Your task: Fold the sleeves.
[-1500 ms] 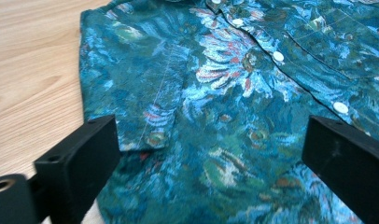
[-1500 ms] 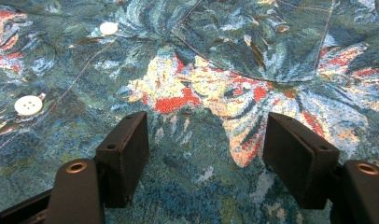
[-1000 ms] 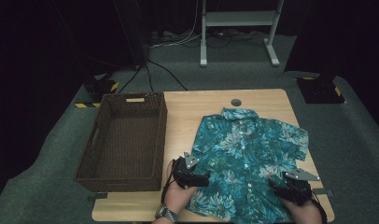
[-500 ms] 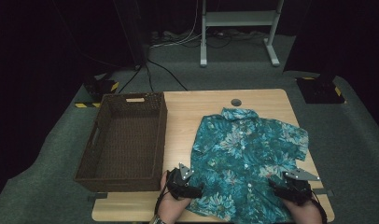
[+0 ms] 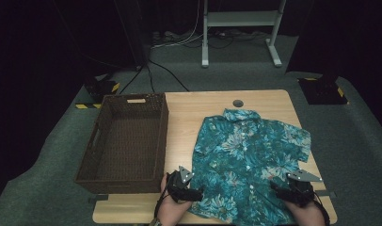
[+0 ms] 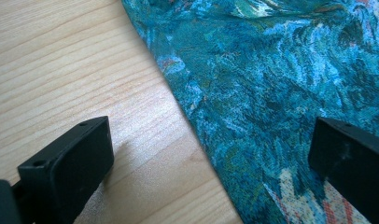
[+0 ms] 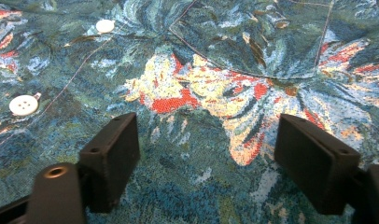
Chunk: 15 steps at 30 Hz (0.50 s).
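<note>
A teal floral short-sleeved shirt (image 5: 245, 155) lies flat, buttons up, on the right half of the wooden table (image 5: 189, 108). My left gripper (image 5: 197, 194) is at the shirt's near left corner. In the left gripper view it (image 6: 211, 140) stands open across the shirt's (image 6: 281, 70) side edge, one jaw over bare wood (image 6: 61, 70) and the other over fabric. My right gripper (image 5: 277, 189) is at the near right of the hem. In the right gripper view it (image 7: 206, 144) is open above the fabric (image 7: 215, 56); its jaws have just been opening, with no cloth pinched between them.
A dark brown wicker basket (image 5: 163, 136) with nothing in it takes up the table's left part. A round grommet (image 5: 237, 103) sits at the far edge. On the floor beyond are a white frame's legs (image 5: 205, 61), cables and two black bases (image 5: 323, 92).
My left gripper has moved toward the table's near edge and slightly left along the shirt's side. The right gripper has stayed in place.
</note>
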### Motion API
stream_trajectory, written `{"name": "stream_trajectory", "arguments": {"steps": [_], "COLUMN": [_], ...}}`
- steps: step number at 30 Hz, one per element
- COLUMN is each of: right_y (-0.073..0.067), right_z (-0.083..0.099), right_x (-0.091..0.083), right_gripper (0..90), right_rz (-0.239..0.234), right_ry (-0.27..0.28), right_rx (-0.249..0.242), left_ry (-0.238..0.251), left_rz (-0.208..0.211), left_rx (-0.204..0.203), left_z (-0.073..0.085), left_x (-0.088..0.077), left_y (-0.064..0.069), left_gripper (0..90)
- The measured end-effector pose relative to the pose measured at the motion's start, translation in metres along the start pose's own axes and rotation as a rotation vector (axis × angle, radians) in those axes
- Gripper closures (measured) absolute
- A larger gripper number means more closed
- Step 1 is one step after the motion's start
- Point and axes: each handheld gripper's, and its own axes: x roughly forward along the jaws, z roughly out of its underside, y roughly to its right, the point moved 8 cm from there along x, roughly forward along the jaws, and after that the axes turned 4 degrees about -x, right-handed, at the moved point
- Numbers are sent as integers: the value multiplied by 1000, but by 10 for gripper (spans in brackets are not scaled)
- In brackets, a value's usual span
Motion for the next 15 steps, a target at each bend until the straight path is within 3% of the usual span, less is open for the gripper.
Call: {"name": "stream_trajectory", "arguments": {"steps": [7,11,12,15], "right_y": [-1,-2,-2,-1], "right_z": [1,2,3,0], "right_x": [1,1,0,-3], "right_gripper": [117,104,64,62], "right_rz": [-5,-10,-5,11], "right_ry": [-21,-37,-61,-67], "right_rx": [-7,-10,-11,-18], "left_ry": [0,1,1,-1], "left_rz": [8,11,15,21], "left_rx": [10,11,15,18], "left_z": [-1,-1,-1,-1], "left_x": [1,1,1,1], "left_y": [1,1,2,3], "left_gripper": [1,1,0,0]}}
